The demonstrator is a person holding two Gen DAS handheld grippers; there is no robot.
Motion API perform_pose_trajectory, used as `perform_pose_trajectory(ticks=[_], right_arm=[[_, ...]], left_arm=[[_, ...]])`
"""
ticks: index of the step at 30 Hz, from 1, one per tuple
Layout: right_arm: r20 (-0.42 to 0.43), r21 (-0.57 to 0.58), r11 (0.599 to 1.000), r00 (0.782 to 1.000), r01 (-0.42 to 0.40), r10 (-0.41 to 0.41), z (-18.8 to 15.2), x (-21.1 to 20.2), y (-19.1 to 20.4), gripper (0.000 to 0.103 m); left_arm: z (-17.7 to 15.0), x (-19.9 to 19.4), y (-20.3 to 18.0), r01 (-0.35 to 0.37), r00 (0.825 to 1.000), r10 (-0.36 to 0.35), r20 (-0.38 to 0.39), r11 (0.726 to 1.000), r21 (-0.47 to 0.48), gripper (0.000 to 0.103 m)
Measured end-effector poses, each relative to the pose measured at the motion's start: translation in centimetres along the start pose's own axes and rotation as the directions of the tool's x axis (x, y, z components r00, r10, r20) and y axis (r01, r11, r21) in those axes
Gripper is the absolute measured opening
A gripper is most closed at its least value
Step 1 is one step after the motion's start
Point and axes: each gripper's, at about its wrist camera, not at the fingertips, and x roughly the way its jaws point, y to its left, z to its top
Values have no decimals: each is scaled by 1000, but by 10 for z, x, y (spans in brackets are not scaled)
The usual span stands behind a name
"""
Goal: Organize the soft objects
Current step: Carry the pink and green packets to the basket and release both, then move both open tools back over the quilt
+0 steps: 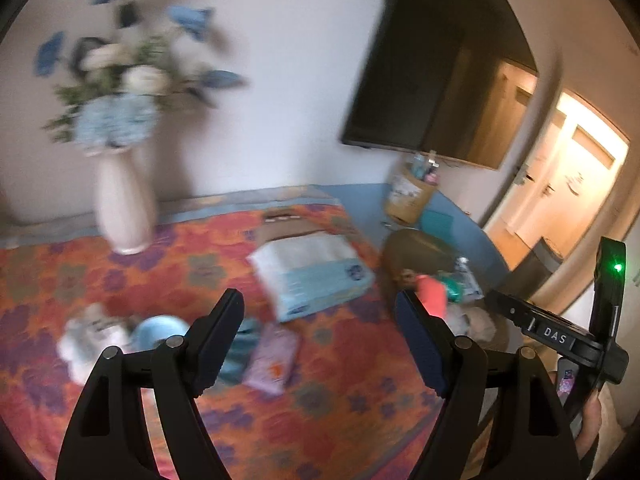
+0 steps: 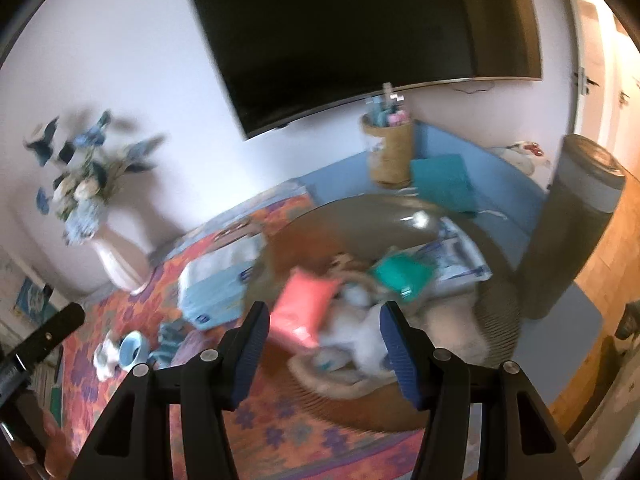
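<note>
My left gripper (image 1: 320,344) is open and empty above the flowered cloth (image 1: 340,400). Below it lie a purple pouch (image 1: 274,358), a teal cloth (image 1: 240,354), a light blue round thing (image 1: 158,332) and a white soft bundle (image 1: 90,338). A pale blue packet (image 1: 316,276) lies further back. My right gripper (image 2: 320,356) is open and empty over a round brown basket (image 2: 400,400) that holds a coral pouch (image 2: 306,310), a teal pouch (image 2: 400,274), white soft items (image 2: 360,332) and a blue-white packet (image 2: 460,256). The basket also shows in the left wrist view (image 1: 416,248).
A white vase of blue and white flowers (image 1: 124,208) stands at the back left. A tan holder of small items (image 2: 390,152) and a teal cushion (image 2: 442,184) sit on a blue surface (image 2: 504,204) under a wall TV (image 2: 360,40). A grey cylinder (image 2: 580,224) stands right.
</note>
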Motion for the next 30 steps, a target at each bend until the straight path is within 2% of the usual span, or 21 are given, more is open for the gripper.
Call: perform_pose_trajectory(ticks=[5,8,15,18,22,24,30], right_arm=[[-37,-83,996,998,-46,43,-16,9,48,56],[-64,-127,989,996,-71,64,-25,16,75,56],[-127,-210,969,986,-132,107,-41,32,131,56],[-164,-270,949,979,-166,124,-49,43,164,56],[-197,-344,918,971,-196,133,-59,61,201,60],[-219,-380,899,966,-216,139,-64,72,219,60],[-279,-474,843,952,-253,129,-78,112,258,60]], left_arm=[[-11,-36,49,-64,997,67,32,995,-76,77],[-20,-53,79,-76,997,79,21,990,-116,77],[-39,-77,138,-154,987,160,21,972,-179,77],[-44,-74,164,-156,988,154,-26,968,-196,77],[-58,-53,189,-190,980,173,-100,963,-190,77],[-64,-41,199,-206,976,188,-107,959,-196,77],[-66,5,216,-195,969,161,-185,963,-188,77]])
